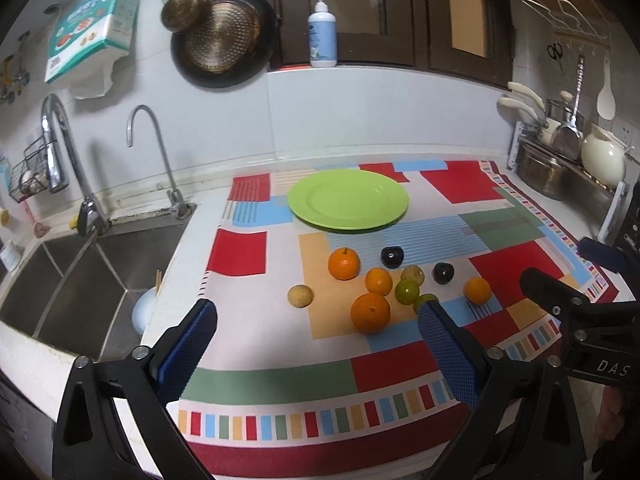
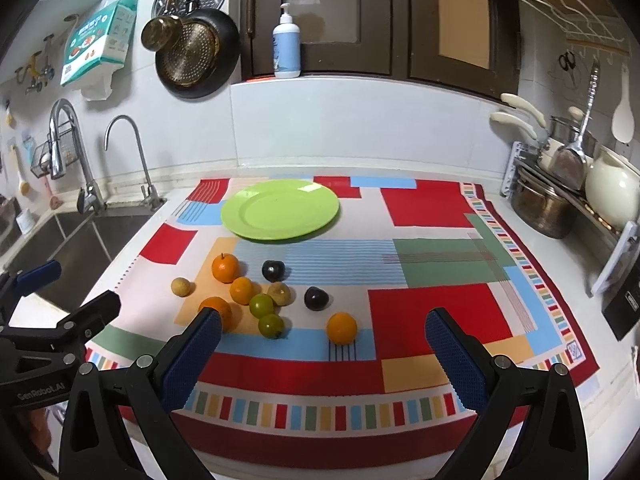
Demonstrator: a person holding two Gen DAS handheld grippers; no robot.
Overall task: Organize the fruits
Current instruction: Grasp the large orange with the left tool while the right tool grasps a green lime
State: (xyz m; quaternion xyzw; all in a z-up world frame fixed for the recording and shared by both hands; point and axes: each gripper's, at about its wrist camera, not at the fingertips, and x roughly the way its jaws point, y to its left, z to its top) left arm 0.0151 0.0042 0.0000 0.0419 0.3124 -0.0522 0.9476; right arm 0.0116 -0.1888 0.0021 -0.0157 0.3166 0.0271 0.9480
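Observation:
An empty green plate (image 1: 348, 200) (image 2: 280, 210) lies at the back of a patterned cloth (image 1: 448, 188) (image 2: 428, 204). In front of it lie several loose fruits: oranges (image 1: 370, 313) (image 2: 341, 328), two dark plums (image 1: 392, 257) (image 2: 316, 298), two green fruits (image 1: 407, 291) (image 2: 261, 305) and two yellowish-brown ones (image 1: 300, 296) (image 2: 181, 287). My left gripper (image 1: 318, 326) is open and empty, above the cloth's front. My right gripper (image 2: 324, 336) is open and empty, with the nearest orange between its fingers' lines. Each gripper shows at the side of the other's view.
A steel sink (image 1: 80, 280) with two taps (image 1: 60, 152) lies left of the cloth. A dish rack with pots (image 1: 560, 168) (image 2: 560, 200) stands at the right. Pans (image 1: 220, 36) hang on the back wall; a soap bottle (image 1: 322, 32) stands on the ledge.

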